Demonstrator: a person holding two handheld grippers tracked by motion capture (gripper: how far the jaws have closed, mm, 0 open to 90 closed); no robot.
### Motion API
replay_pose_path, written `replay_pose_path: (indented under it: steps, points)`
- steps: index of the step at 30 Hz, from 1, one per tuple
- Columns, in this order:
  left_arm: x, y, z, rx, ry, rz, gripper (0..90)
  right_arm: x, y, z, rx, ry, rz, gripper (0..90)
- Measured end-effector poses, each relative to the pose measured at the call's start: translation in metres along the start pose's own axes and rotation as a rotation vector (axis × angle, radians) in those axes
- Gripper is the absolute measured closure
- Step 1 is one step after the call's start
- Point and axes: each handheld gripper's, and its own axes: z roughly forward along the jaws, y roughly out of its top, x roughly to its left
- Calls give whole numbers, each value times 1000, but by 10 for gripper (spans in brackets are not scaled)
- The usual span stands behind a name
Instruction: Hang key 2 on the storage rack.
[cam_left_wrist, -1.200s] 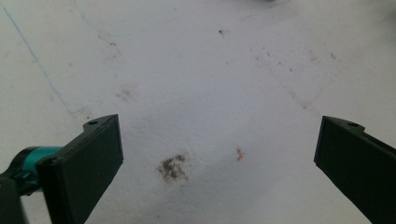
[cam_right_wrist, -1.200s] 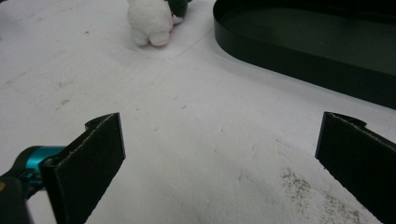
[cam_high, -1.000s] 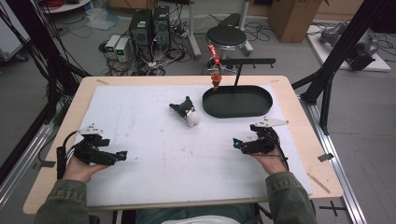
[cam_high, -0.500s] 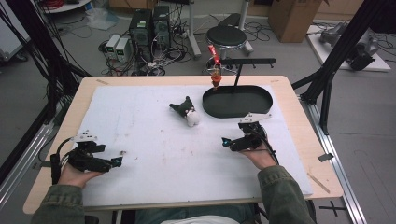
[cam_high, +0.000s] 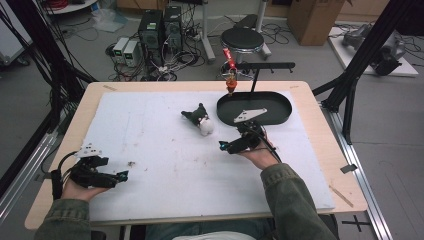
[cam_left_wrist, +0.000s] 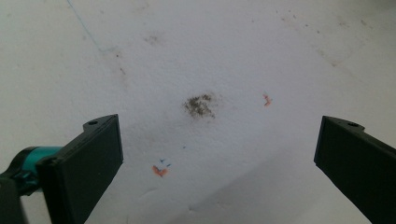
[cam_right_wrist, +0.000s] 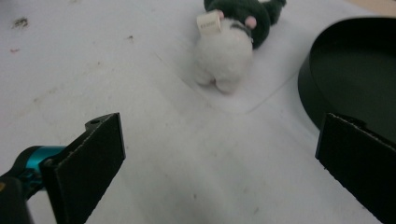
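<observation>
A lab: black desktop computer towers (cam_high: 160, 29) and tangled cables (cam_high: 172, 62) sit on the grey floor (cam_high: 390, 130) beyond the white-covered wooden tabletop (cam_high: 150, 150), flanked by black metal frame struts (cam_high: 365, 55) and a brown cardboard box (cam_high: 310, 15).

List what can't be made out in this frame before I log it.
- Plush toy: right gripper view, its head is cut off by the top edge; the print on its tag is too small to read.
- Black tray: right gripper view, cut off by the right edge.
- Red and orange item on the stand behind the tray: high view, too small to identify.
- Dark smudge on the mat: left gripper view, its nature is unclear.
</observation>
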Motion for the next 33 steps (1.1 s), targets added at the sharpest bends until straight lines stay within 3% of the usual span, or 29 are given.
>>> replay_pose_path:
  steps: [12, 21, 28, 33]
  points:
    - [7, -7, 2, 24, 14, -9, 17, -3, 50, 29, 39, 14, -7, 4]
    - [6, -7, 2, 18, 20, -2, 17, -3, 82, 56, 90, 15, -49, 4]
    - [4, -7, 0, 9, 24, 3, 17, -8, 96, 73, 137, 19, -1, 4]
    - [4, -3, -4, 5, 36, 13, 17, -9, 105, 85, 188, 11, -31, 4]
